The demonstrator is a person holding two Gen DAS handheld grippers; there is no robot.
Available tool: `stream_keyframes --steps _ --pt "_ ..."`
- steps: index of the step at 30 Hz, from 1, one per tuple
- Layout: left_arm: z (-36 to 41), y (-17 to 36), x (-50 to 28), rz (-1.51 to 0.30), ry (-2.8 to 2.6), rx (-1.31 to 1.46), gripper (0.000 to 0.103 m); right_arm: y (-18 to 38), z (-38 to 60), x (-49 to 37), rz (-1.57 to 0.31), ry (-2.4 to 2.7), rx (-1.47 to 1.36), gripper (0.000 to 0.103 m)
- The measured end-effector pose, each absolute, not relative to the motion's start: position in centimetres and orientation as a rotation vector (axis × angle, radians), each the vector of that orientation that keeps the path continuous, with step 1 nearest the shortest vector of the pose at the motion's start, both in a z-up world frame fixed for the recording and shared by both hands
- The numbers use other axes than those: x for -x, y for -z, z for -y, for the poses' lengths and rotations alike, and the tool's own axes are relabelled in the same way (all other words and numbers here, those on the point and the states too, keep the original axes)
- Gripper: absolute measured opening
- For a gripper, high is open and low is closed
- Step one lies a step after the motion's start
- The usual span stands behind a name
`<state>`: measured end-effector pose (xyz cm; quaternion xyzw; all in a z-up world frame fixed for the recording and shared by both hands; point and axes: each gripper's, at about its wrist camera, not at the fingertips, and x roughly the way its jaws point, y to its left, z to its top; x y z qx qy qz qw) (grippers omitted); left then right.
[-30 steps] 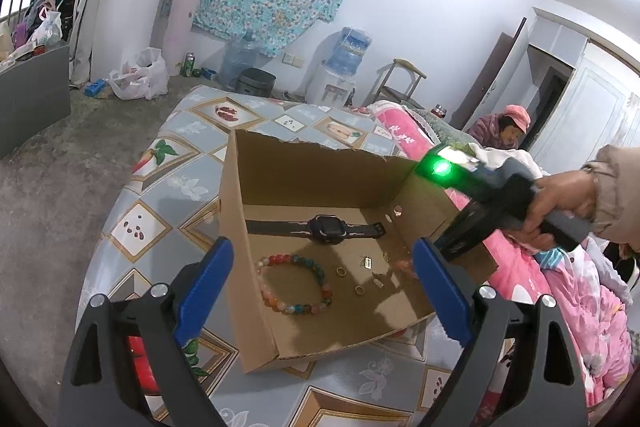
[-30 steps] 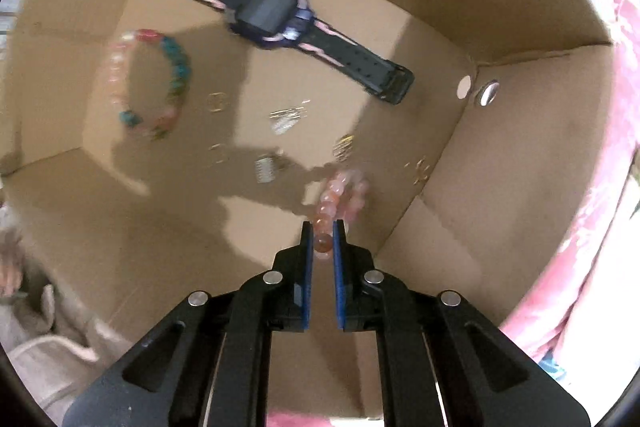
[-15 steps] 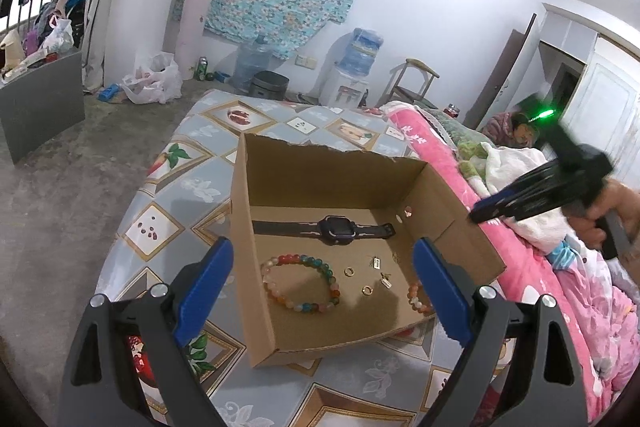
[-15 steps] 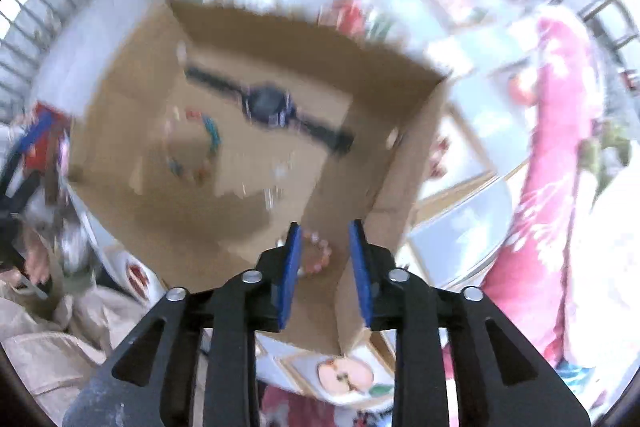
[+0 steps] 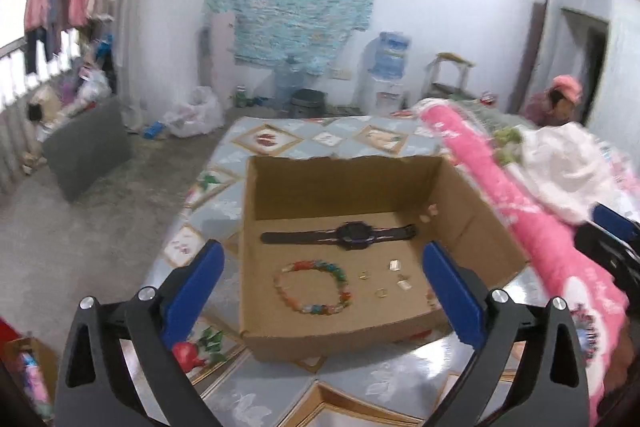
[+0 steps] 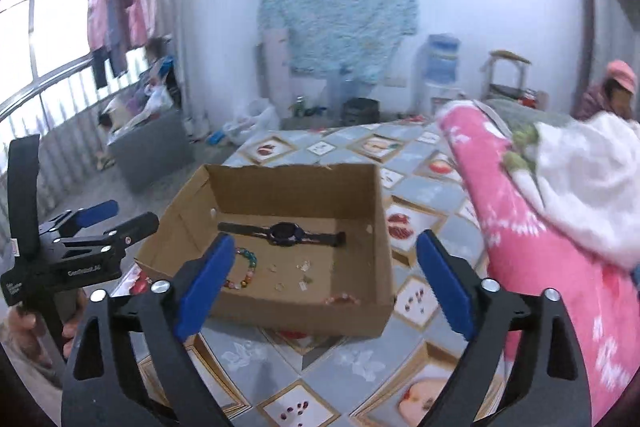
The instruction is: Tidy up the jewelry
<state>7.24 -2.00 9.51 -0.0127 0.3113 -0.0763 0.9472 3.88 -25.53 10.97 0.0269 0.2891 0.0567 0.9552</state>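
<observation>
- Your right claw [image 6: 322, 283] stands wide, nothing between the blue pads [image 6: 206, 281]; its jaws have just been opening. It hangs above the near side of the cardboard box [image 6: 304, 315], clear of it.
- Your left claw [image 5: 322, 291] is also spread wide and empty, its jaws just opened a little further. It hovers over the near wall of the same box [image 5: 344, 341], touching nothing.
- From the right wrist view the left claw [image 6: 106, 217] shows at the left edge, gripped by your hand [image 6: 24, 323], beside the box's left wall.
- Inside the box: a dark watch [image 5: 348, 235] lies flat along the far part of the floor, strap stretched out.
- A bracelet of mixed coloured beads [image 5: 314, 287] lies nearer, left of centre.
- A pink bead bracelet [image 6: 342, 299] lies in the near right corner, against the wall.
- Small gold pieces [image 5: 394, 265] are scattered between the two bracelets; too small to tell what each is.
- The box sits on a bed with a patterned cover [image 6: 360, 359].
- A pink blanket [image 6: 532, 255] is rolled along the right side of the bed, close to the box.
- A person in a pink cap [image 6: 618, 79] is at the far right, well apart.
</observation>
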Motion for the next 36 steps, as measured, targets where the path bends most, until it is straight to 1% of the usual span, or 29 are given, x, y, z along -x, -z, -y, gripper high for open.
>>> stream_keyframes --steps 1,3,8,11,14,36 --pt "2.5 -9.4 -7.0 -0.644 0.118 0.004 0.097 -10.5 25.5 -3.9 -0.607 -0.110 -0.055 0.094" --pt "3.1 -8.9 -6.9 -0.686 0.064 -0.032 0.097 -9.5 25.3 -3.9 -0.638 -0.090 -0.038 0.094" --pt "3.2 -7.0 -7.1 -0.813 0.030 0.008 0.097 -7.5 24.7 -5.2 -0.753 -0.043 -0.032 0.095" --pt "3.0 -6.2 -6.9 -0.847 0.012 0.036 0.097 -5.6 24.4 -6.0 -0.837 0.004 -0.027 0.095" --pt "3.3 -5.9 -6.7 -0.862 -0.003 0.025 0.097 -4.5 24.1 -6.1 -0.871 -0.002 -0.043 0.095" --pt "3.1 -5.1 -7.1 -0.904 -0.007 0.003 0.097 -4.3 22.1 -5.7 -0.900 -0.013 0.006 0.095"
